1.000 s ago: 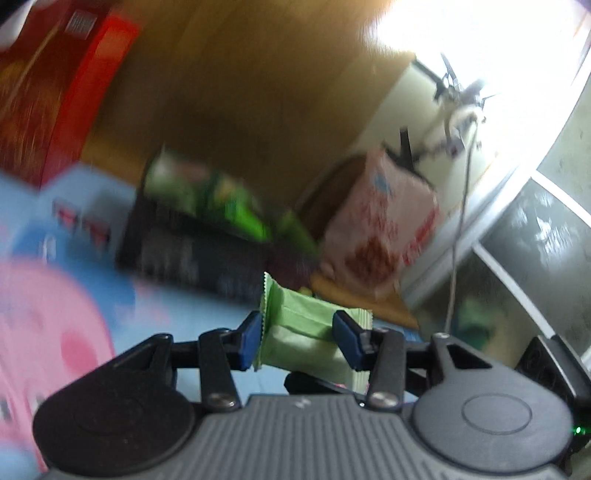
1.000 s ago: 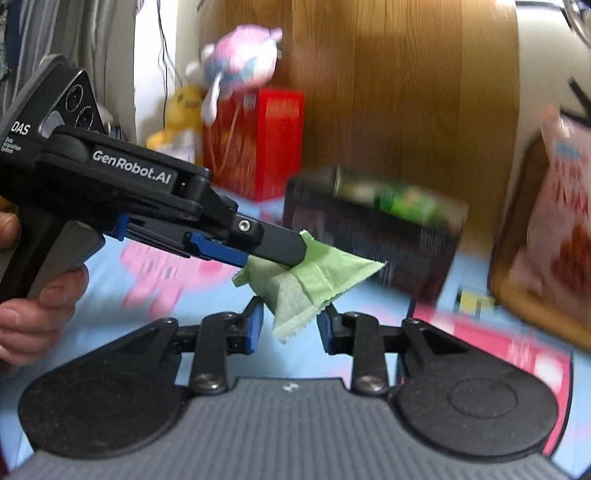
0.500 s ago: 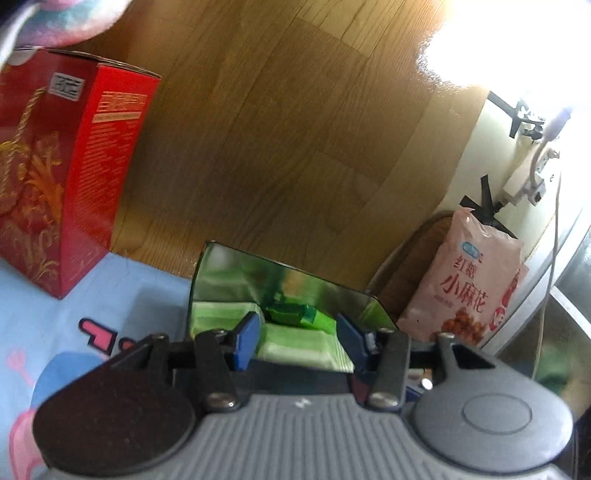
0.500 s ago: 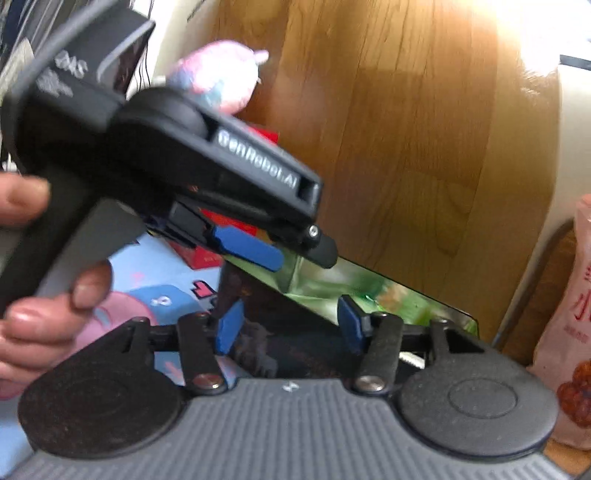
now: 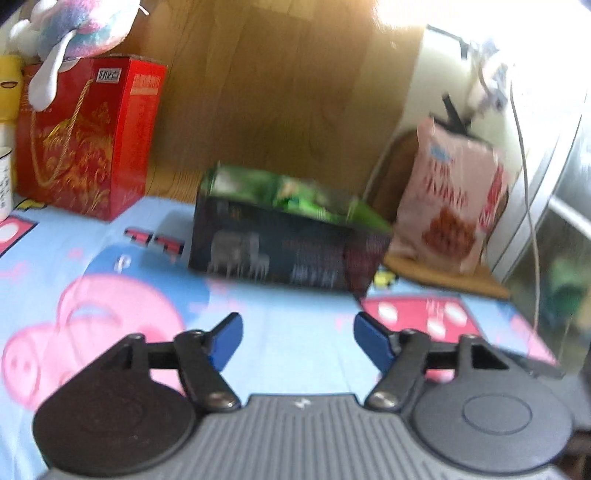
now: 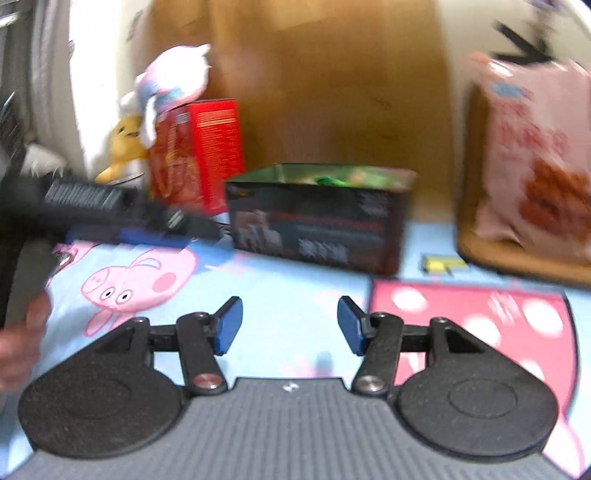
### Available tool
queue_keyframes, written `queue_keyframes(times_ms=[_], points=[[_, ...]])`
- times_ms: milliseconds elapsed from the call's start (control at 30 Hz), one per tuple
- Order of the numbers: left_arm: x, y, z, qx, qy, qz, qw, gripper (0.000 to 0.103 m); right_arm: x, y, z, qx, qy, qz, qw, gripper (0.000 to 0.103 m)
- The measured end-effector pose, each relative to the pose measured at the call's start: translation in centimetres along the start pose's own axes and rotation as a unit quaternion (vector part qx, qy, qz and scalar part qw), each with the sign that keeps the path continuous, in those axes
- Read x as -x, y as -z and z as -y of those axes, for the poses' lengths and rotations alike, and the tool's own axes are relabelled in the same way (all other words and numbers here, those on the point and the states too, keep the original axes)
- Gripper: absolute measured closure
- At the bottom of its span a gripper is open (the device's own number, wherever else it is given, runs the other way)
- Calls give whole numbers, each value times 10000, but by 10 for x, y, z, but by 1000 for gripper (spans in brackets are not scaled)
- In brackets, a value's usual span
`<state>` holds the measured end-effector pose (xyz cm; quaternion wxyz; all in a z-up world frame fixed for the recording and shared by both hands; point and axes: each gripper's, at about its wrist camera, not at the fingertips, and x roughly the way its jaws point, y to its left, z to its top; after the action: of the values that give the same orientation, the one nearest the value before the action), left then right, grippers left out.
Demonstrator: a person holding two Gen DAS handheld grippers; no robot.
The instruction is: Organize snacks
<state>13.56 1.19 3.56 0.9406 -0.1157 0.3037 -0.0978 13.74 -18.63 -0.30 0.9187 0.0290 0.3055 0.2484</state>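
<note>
A dark open-topped box (image 5: pixel 288 247) (image 6: pixel 317 225) stands on the cartoon-print cloth, with green snack packets (image 5: pixel 295 195) (image 6: pixel 332 180) lying inside it. My left gripper (image 5: pixel 297 341) hangs over the cloth a little short of the box; its jaws are opening and nothing is between them. My right gripper (image 6: pixel 290 325) is open and empty, also short of the box. In the right wrist view the left gripper's body (image 6: pixel 92 210) reaches in from the left, held by a hand (image 6: pixel 22 332).
A red gift box (image 5: pixel 85 144) (image 6: pixel 199 147) with plush toys (image 5: pixel 70 33) (image 6: pixel 173 81) on top stands left of the dark box. A pink snack bag (image 5: pixel 450 199) (image 6: pixel 539 166) leans on a wooden board (image 5: pixel 443 273) at the right. A wooden panel (image 5: pixel 280 92) rises behind.
Both grippers held green packets a second ago, then reached over the box and let them go. Now both have drawn back from the box, jaws wide and empty.
</note>
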Motion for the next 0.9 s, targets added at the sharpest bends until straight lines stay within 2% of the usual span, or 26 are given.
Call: queue_keyframes(times_ms=[33, 167, 200, 233, 400, 567, 667, 900], points=[[3, 6, 3, -21, -60, -48, 10000, 29, 5, 5, 3, -164, 77, -1, 9998, 44], [13, 25, 10, -87, -325, -156, 9993, 10, 22, 19, 4, -597, 367, 70, 9975, 43], [17, 28, 11, -112, -441, -134, 9989, 3, 25, 23, 6, -703, 384, 91, 9967, 40], [19, 31, 13, -135, -536, -106, 9984, 0, 29, 27, 4, -798, 360, 91, 9961, 38], [31, 42, 20, -335, -1005, -55, 9944, 0, 40, 37, -6, -852, 375, 216, 9954, 28], [34, 52, 24, -505, -1335, -109, 9897, 0, 52, 43, -13, -890, 362, 383, 9946, 27], [36, 57, 24, -548, -1445, -94, 9879, 0, 58, 46, -15, -939, 346, 479, 9938, 22], [36, 60, 26, -639, -1634, -112, 9844, 0, 60, 47, -12, -1100, 297, 578, 9918, 22]])
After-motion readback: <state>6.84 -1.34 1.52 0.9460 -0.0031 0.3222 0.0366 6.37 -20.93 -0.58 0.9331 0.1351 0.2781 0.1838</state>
